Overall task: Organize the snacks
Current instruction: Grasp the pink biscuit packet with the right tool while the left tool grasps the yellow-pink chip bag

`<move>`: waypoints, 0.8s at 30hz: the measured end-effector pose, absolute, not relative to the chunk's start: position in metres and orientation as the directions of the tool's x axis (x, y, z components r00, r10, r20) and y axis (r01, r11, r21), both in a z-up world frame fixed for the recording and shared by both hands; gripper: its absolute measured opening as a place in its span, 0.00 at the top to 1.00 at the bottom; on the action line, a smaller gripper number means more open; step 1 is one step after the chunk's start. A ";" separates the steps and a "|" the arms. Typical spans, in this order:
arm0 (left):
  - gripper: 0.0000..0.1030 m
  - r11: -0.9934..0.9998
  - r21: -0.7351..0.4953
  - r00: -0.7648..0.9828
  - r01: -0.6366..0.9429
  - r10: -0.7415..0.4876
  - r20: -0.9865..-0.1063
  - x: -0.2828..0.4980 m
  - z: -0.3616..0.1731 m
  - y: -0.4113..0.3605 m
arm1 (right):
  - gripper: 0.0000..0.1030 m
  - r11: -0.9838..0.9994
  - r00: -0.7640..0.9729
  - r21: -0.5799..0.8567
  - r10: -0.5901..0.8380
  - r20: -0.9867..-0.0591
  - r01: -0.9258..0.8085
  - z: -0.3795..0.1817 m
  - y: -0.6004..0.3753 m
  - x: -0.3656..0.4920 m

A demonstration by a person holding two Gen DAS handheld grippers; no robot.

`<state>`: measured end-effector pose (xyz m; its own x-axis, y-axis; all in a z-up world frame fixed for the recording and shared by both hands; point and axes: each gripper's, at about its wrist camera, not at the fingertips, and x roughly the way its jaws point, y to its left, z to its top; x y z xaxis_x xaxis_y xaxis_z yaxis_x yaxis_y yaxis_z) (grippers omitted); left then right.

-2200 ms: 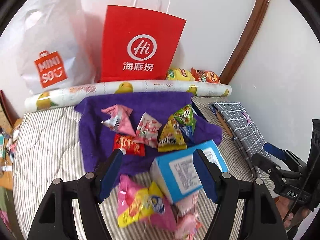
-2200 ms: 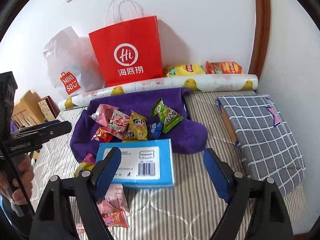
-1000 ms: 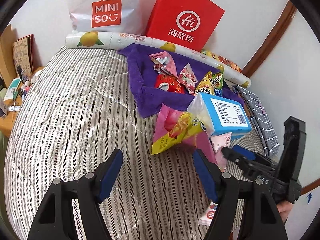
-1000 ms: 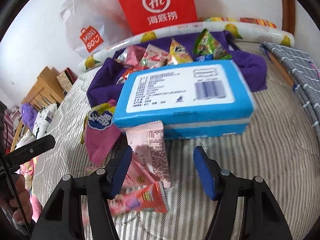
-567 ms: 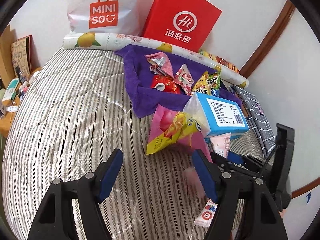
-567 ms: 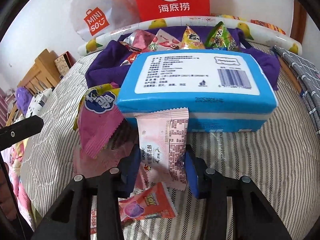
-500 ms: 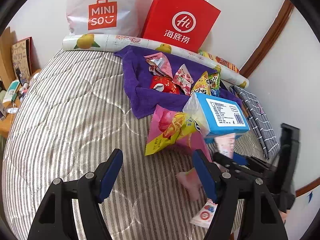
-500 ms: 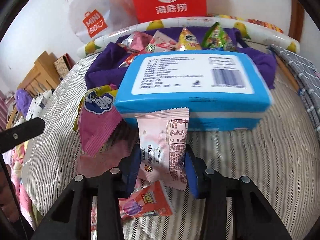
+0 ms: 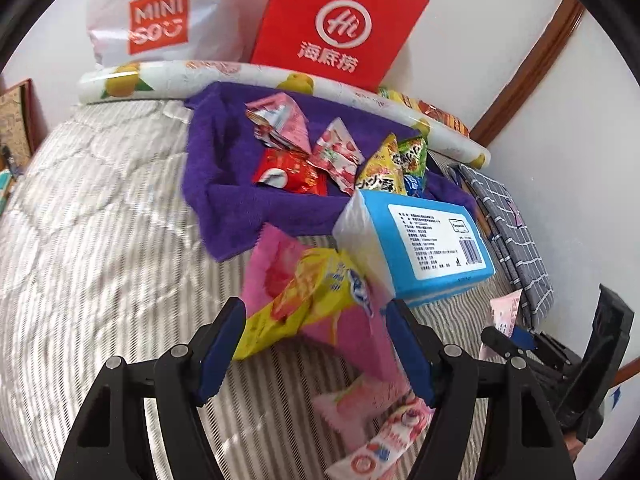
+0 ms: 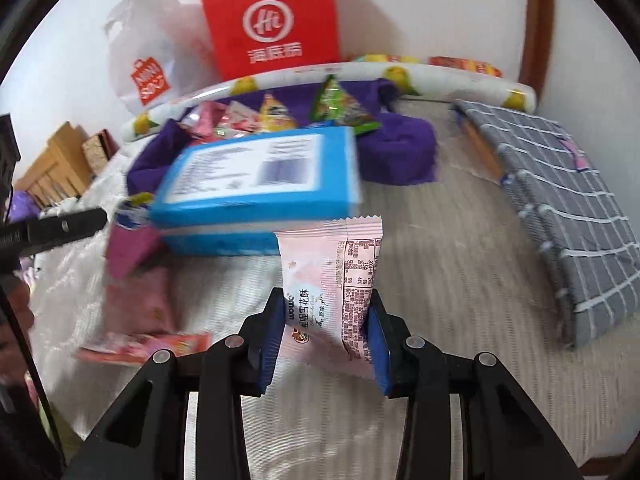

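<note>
My right gripper is shut on a pale pink snack packet and holds it above the striped bed; the packet also shows in the left wrist view. My left gripper is open and empty, its fingers either side of a pink and yellow snack bag. A blue tissue box lies just beyond it. Several small snack packs lie on a purple towel. More pink packets lie on the bed near my left gripper.
A red paper bag and a white MINISO bag stand against the wall behind a fruit-print roll. A grey checked cloth lies at the right. Wooden furniture stands off the bed's left side.
My right gripper closed on the pale pink packet and lifted it off the bed, moving back from the tissue box. My left gripper moved closer to the pink and yellow bag.
</note>
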<state>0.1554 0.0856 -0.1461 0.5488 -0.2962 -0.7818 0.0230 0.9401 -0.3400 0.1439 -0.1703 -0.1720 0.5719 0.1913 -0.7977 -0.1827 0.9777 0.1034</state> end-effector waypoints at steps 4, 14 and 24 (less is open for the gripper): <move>0.31 0.941 -0.335 0.515 0.038 -0.306 -0.801 0.170 -0.158 0.078 | 0.62 0.976 0.559 0.123 0.205 -0.803 -0.182 -0.184 -0.179 0.149; 0.32 0.969 -0.232 0.529 0.082 -0.239 -0.815 0.175 -0.167 0.060 | 0.60 0.974 0.589 0.143 0.220 -0.778 -0.176 -0.202 -0.175 0.159; 0.56 0.952 -0.302 0.530 0.053 -0.283 -0.799 0.171 -0.158 0.075 | 0.62 0.980 0.599 0.075 0.173 -0.782 -0.184 -0.202 -0.168 0.157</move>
